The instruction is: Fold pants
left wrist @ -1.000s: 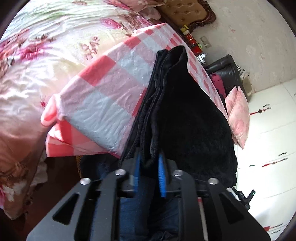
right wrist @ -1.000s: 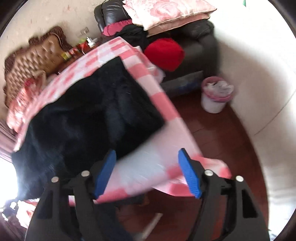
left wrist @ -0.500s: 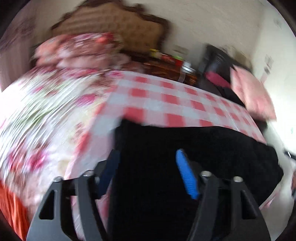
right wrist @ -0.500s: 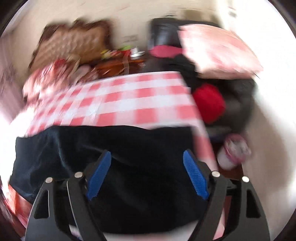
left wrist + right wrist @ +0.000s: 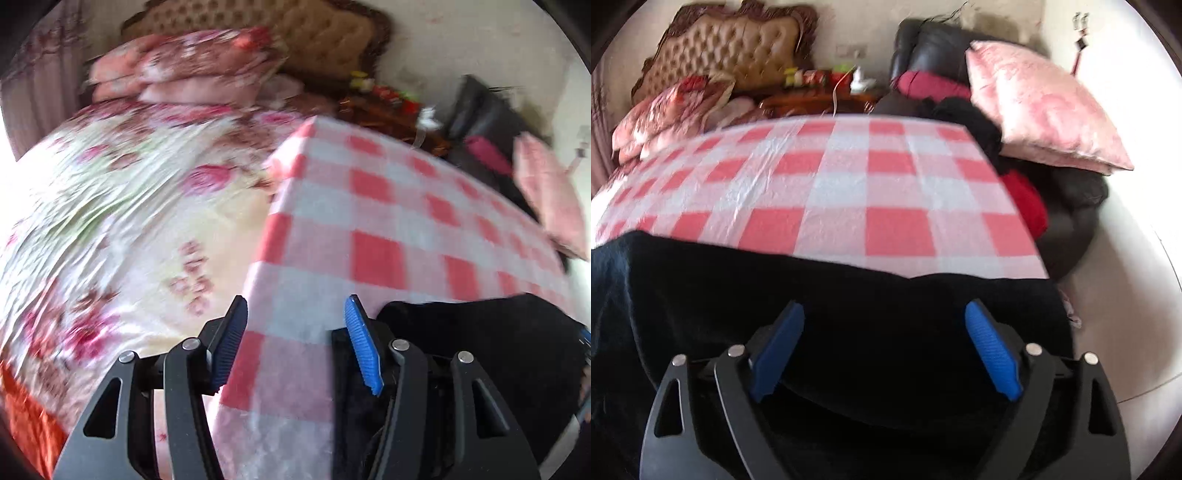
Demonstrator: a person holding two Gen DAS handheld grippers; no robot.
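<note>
- Writing: no brand, label or lettering legible in either view; both are motion-blurred.
- Landmark: one table under a red-and-white checked cloth [image 5: 849,177].
- Pants [image 5: 849,314]: one black garment, lying on the near edge of the checked cloth and draping over that edge. In the left wrist view the same dark mass [image 5: 480,339] sits at the near right part of the cloth.
- Left gripper [image 5: 295,343]: two blue-padded fingers spread wide, nothing between them; poised over the near left corner of the cloth, clear of the pants, which lie just beside its right finger.
- Right gripper [image 5: 886,347]: two blue-padded fingers spread wide, holding nothing; positioned above the pants at the near edge of the cloth.
- Left of the table: one bed with a floral quilt [image 5: 110,206]; floral pillows [image 5: 192,62] piled at its head, count unclear.
- Beyond the table: one tufted tan headboard [image 5: 731,44], one dark wood nightstand [image 5: 820,101] with small items too blurred to count.
- Right of the table: one dark leather armchair [image 5: 923,48] carrying one pink cushion [image 5: 1041,107], one maroon item [image 5: 931,83] and one red item [image 5: 1027,206].
</note>
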